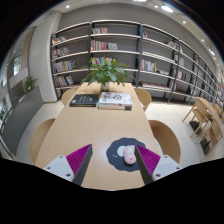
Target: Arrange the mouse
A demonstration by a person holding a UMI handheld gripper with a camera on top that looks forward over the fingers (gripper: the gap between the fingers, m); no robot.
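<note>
A small white-pink mouse (126, 154) lies on a dark round mouse mat (121, 148) on the wooden table (95, 125). My gripper (112, 162) is open, its two fingers with magenta pads (78, 158) spread wide. The mouse sits between the fingers, close to the right finger (148, 160), resting on the mat with a gap on the left side. Nothing is held.
Books (114, 100) and a potted plant (106, 72) stand at the table's far end. Chairs (166, 140) stand along both sides of the table. Bookshelves (110, 50) line the back wall. Another table with chairs (205, 115) stands to the right.
</note>
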